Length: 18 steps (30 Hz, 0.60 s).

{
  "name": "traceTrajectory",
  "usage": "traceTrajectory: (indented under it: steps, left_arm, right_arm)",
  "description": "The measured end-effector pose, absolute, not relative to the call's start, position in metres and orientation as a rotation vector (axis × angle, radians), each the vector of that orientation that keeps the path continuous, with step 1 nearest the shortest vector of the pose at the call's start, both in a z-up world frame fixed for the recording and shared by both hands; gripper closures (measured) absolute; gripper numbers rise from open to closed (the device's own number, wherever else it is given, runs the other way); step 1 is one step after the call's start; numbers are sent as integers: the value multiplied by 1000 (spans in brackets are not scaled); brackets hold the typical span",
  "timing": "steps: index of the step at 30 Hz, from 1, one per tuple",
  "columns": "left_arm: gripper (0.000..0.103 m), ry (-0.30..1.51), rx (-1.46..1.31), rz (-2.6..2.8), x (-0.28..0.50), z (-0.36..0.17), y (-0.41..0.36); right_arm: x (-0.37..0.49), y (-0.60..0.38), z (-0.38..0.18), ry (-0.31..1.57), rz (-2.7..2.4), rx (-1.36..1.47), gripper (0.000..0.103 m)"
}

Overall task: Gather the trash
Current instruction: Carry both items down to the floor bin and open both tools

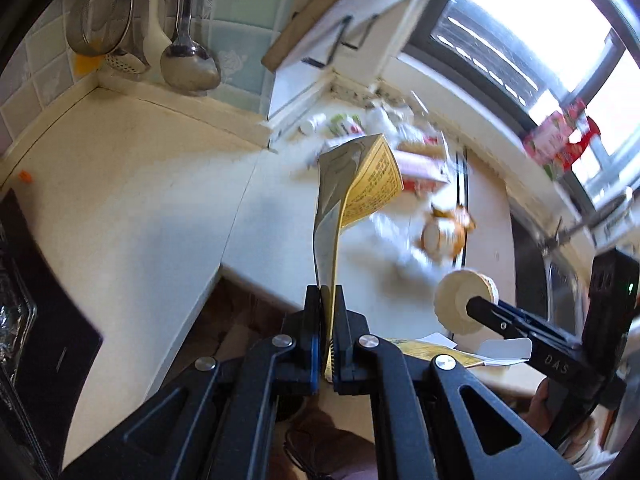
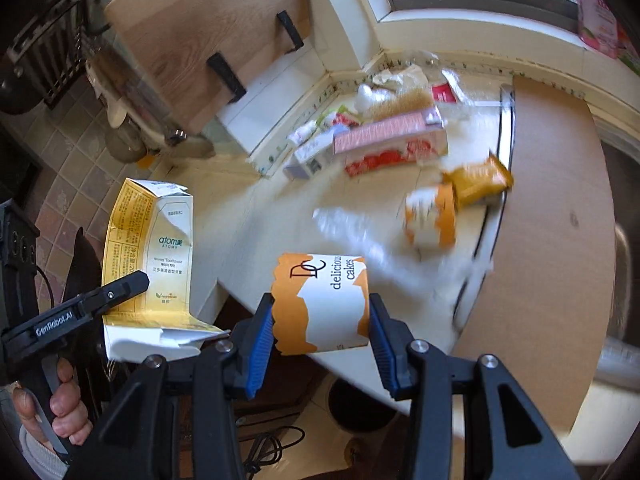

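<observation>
with both hands loaded, the carry-off step looks under way: the left gripper is pressed together on a flattened yellow carton, the right gripper pinches a paper cup, both held off the worktop edge. more trash sits by the window corner. next likely needs a bin, none in view.

The flattened toothpaste carton is glossy printed card, and the cake cup is matt paper. The counter looks smooth and pale, beside a grained wooden board and shiny metal ladle.
</observation>
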<state>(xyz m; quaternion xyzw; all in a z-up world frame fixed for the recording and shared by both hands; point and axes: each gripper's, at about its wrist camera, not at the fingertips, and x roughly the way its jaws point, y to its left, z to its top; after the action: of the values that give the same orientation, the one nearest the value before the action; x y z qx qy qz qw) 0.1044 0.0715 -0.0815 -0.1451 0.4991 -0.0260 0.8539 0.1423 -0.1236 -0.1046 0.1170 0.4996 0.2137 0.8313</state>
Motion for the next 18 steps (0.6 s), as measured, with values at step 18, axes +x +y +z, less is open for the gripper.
traceTrajectory:
  steps: [18]
  left_arm:
    - [100,1306,-73,-59,-14,-267,55]
  right_arm:
    - [26,-101,-269,1337,276,200,58]
